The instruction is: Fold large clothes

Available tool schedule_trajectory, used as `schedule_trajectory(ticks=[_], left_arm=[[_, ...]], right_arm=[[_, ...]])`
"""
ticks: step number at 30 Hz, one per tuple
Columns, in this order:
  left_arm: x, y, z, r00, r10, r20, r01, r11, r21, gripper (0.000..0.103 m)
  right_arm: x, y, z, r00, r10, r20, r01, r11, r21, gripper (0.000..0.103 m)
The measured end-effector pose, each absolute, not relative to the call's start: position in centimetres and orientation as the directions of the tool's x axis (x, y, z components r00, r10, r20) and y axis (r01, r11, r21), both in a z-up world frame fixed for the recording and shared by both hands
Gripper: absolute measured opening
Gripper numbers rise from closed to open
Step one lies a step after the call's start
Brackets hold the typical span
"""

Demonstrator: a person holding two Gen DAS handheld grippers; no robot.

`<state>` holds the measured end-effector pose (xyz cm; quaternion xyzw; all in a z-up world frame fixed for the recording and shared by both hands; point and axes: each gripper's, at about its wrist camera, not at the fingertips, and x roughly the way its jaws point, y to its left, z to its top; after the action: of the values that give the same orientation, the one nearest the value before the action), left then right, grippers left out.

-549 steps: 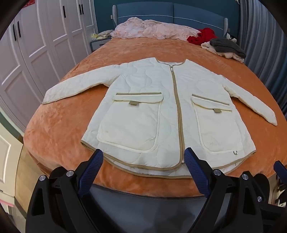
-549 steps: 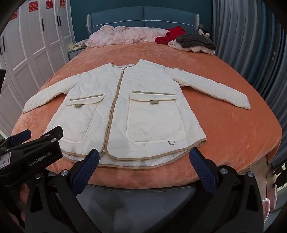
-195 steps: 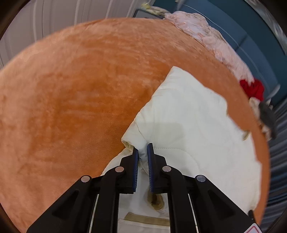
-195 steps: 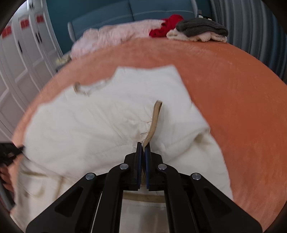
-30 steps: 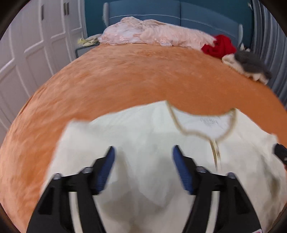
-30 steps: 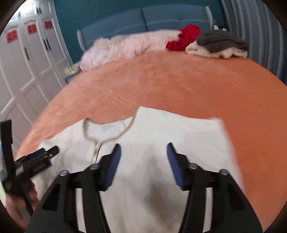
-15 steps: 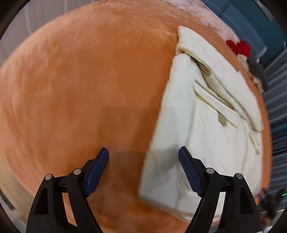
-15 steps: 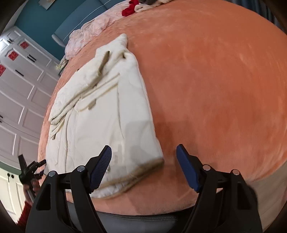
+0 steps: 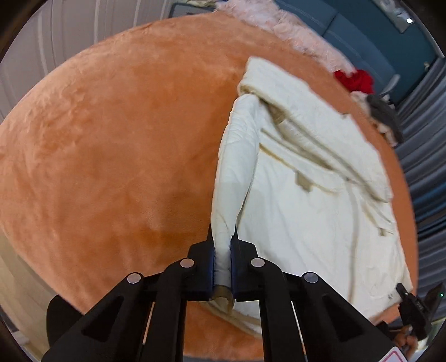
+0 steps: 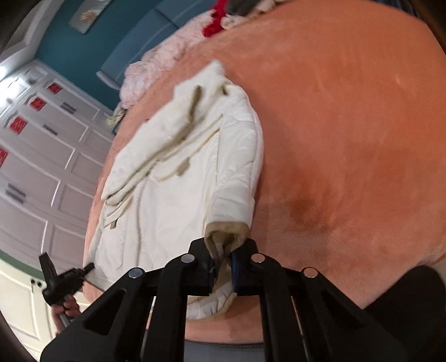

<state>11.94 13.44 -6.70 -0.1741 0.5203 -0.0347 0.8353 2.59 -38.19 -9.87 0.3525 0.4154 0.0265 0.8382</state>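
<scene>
A cream quilted jacket [image 9: 306,172] with tan trim lies partly folded on the orange bedspread [image 9: 111,139], sleeves laid across its body. My left gripper [image 9: 222,259] is shut on the jacket's near left hem corner. In the right wrist view the jacket [image 10: 178,178] shows from the other side, and my right gripper [image 10: 222,261] is shut on its near right hem corner, with the tan-edged fabric bunched between the fingers. Each gripper shows small at the edge of the other's view.
A pink blanket [image 9: 278,25], a red garment [image 9: 355,79] and a grey and cream clothes pile [image 9: 386,117] lie at the head of the bed by the blue headboard. White wardrobe doors [image 10: 36,156] stand to the left. The bed's front edge is just below the grippers.
Both grippers were open half a second ago and have now closed on the jacket's two near hem corners. Both views have moved closer to the hem.
</scene>
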Motion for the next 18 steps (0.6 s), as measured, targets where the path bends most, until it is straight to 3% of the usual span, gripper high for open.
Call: schedule_trajectory(ticks=[5, 13, 18], left_arm=[[8.1, 13.7, -3.1, 0.472, -0.245, -0.847, -0.041, 0.954, -0.299, 0.005], [-4.4, 15.2, 0.2, 0.318, -0.177, -0.931, 0.116, 0.982, -0.147, 0.005], [-10.2, 16.1, 1.5, 0.298, -0.174, -0.939, 0.066, 0.985, -0.161, 0.005]], right_arm=[[-0.4, -37.1, -6.4, 0.628, 0.341, -0.699, 0.151, 0.828, 0.54, 0.006], [-12.3, -35.0, -3.0, 0.371, 0.369, -0.852, 0.018, 0.915, 0.403, 0.006], [-17.3, -33.5, -2.0, 0.309, 0.376, -0.874, 0.023, 0.915, 0.402, 0.006]])
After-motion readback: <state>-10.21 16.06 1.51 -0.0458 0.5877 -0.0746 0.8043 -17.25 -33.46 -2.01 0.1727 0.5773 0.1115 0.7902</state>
